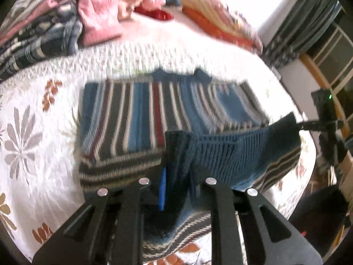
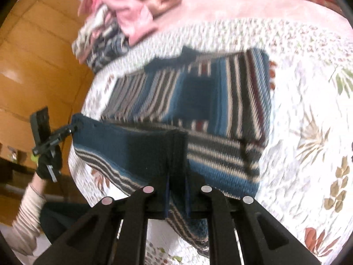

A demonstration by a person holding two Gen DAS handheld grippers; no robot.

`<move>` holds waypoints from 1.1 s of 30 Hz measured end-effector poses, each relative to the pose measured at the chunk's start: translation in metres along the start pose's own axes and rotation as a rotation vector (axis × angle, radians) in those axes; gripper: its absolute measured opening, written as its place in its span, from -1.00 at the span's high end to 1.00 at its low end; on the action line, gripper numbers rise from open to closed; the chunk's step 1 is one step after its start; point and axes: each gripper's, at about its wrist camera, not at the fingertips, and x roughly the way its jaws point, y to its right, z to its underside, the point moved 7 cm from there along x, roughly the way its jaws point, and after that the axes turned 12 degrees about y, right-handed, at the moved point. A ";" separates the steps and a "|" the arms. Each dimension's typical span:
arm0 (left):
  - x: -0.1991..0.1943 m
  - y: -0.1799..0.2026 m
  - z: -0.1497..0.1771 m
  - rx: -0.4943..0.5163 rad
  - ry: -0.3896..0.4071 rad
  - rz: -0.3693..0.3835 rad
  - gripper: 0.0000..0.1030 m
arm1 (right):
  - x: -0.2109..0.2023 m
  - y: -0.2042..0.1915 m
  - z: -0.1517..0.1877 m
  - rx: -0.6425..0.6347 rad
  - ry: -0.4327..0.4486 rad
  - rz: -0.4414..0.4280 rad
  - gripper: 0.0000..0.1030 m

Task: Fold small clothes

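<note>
A small striped knit sweater [image 1: 136, 114] in blue, dark grey, white and red lies on the flowered bedspread [image 1: 30, 114]. Its near hem [image 1: 238, 154] is lifted off the bed and stretched between both grippers. My left gripper [image 1: 176, 145] is shut on one corner of that hem. My right gripper [image 2: 176, 145] is shut on the other corner, and the sweater [image 2: 242, 92] spreads out beyond it. Each gripper shows in the other's view: the right gripper [image 1: 295, 123] at the right, the left gripper [image 2: 75, 128] at the left, both at the ends of the raised hem.
A heap of pink and plaid clothes [image 1: 66, 22] lies at the far side of the bed, with an orange striped cushion [image 1: 216, 19] beside it. A wooden wardrobe [image 2: 33, 66] stands left of the bed. A person's gloved hand and striped sleeve [image 2: 30, 207] hold the left gripper.
</note>
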 end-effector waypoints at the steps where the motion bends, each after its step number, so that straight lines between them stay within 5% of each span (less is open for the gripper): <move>1: -0.001 0.000 -0.009 -0.011 0.019 0.007 0.71 | -0.003 0.002 -0.009 0.012 0.022 0.002 0.80; 11: 0.035 -0.027 -0.082 -0.104 0.136 -0.021 0.71 | 0.006 0.022 -0.103 0.049 0.135 0.067 0.80; 19: 0.097 -0.078 -0.093 -0.177 0.114 -0.129 0.71 | 0.063 0.038 -0.163 0.047 0.136 0.137 0.80; 33: 0.172 -0.124 -0.057 -0.170 -0.003 -0.268 0.50 | 0.147 0.099 -0.152 0.117 0.037 0.242 0.77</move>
